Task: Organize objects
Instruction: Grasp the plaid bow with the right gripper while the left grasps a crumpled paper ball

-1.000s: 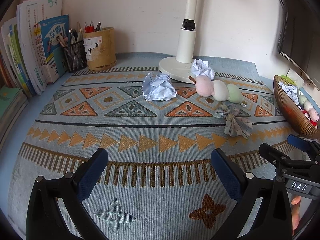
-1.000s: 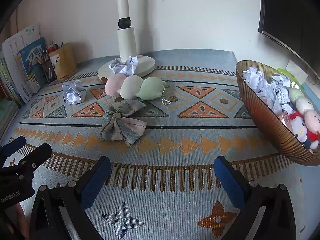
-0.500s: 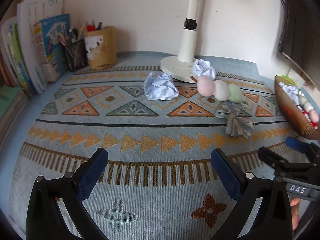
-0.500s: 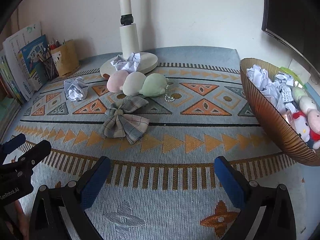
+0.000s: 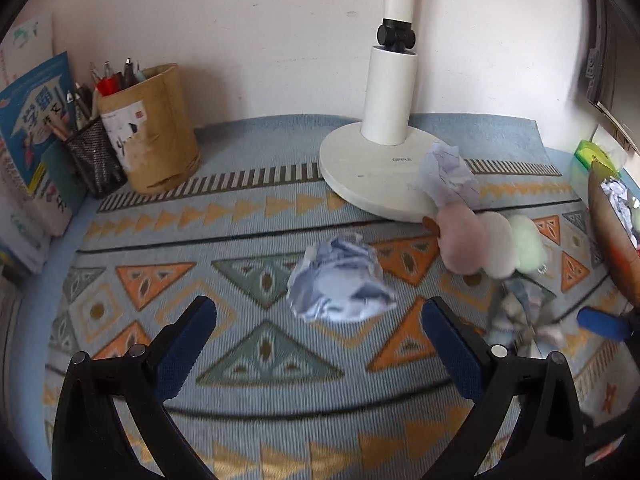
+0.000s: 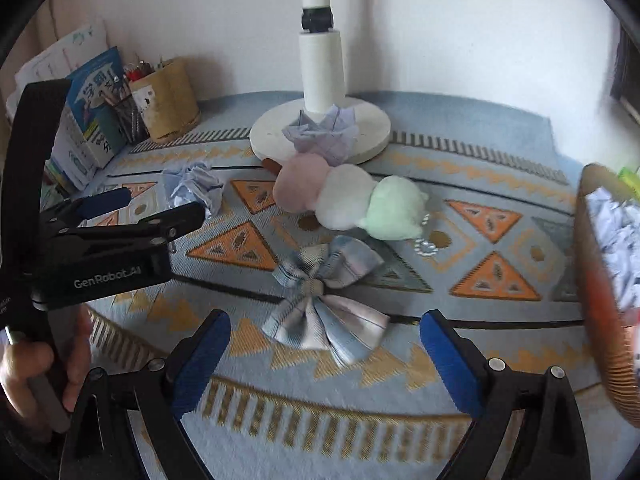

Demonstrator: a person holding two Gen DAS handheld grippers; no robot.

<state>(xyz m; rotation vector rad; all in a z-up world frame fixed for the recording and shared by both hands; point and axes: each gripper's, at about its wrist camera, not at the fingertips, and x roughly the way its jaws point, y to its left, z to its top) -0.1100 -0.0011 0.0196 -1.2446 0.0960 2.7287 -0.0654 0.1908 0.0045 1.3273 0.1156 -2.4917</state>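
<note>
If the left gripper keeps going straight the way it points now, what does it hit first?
Most likely the crumpled paper ball on the mat: it lies just ahead of the open left gripper, roughly centred between the fingers. Depth is hard to judge through the fisheye blur.

My left wrist camera sits low over patterned mat [image 5: 248,396], facing back wall; crumpled paper ball [image 5: 340,280] close ahead, between my left gripper [image 5: 318,334] fingers in frame. My right wrist camera, also low, faces same wall from further right; plaid bow [image 6: 326,300] nearest, just beyond my right gripper [image 6: 324,338]. Both views share lamp base [image 5: 368,176], three-ball plush [image 6: 348,200], paper ball, pencil cup [image 5: 154,128], books [image 6: 90,108], bowl rim [image 6: 596,280]. Right view catches left gripper from side at left edge.
</note>
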